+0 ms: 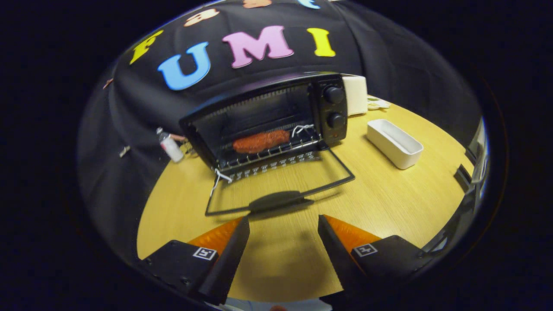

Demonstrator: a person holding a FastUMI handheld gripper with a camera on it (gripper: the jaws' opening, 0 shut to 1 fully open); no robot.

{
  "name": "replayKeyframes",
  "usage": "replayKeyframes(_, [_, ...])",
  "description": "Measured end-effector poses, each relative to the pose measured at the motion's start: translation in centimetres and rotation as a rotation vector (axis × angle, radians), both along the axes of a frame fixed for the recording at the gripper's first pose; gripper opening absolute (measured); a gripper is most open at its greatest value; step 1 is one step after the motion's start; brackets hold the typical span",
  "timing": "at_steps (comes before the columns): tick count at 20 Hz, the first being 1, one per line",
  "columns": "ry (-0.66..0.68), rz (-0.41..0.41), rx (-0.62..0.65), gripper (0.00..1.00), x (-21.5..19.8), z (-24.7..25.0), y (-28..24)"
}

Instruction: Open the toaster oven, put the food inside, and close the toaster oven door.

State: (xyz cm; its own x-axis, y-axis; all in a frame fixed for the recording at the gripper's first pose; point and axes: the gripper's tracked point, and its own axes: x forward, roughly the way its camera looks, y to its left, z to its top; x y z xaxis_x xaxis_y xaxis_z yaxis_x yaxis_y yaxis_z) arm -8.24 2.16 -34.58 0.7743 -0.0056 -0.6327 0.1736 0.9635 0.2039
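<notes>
Lying flat on the pale wooden table (pixel 389 198), the black-framed glass door (pixel 281 183) of the small black toaster oven (pixel 268 116) has its dark curved handle (pixel 280 200) on the near edge, just ahead of the tool (pixel 283 224), whose fingers stand wide apart and hold nothing. That handle runs left to right, crosswise to the fingers and about centred on the gap between them, so I judge that closing calls for a reach forward and a lift up and away. Beyond it, a reddish-brown, elongated piece of food (pixel 260 141) already lies lengthwise on the wire rack (pixel 270 151) inside.
</notes>
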Motion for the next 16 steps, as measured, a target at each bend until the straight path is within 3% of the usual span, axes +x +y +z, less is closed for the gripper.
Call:
replayKeyframes(4, [0.057, 0.121, -0.081, 0.98, -0.7, -3.0, 1.3])
replayKeyframes(6, [0.067, 0.144, -0.090, 0.99, -0.2, -3.8, 1.5])
replayKeyframes(16, [0.071, 0.136, -0.097, 0.95, 3.6, -4.7, 0.9])
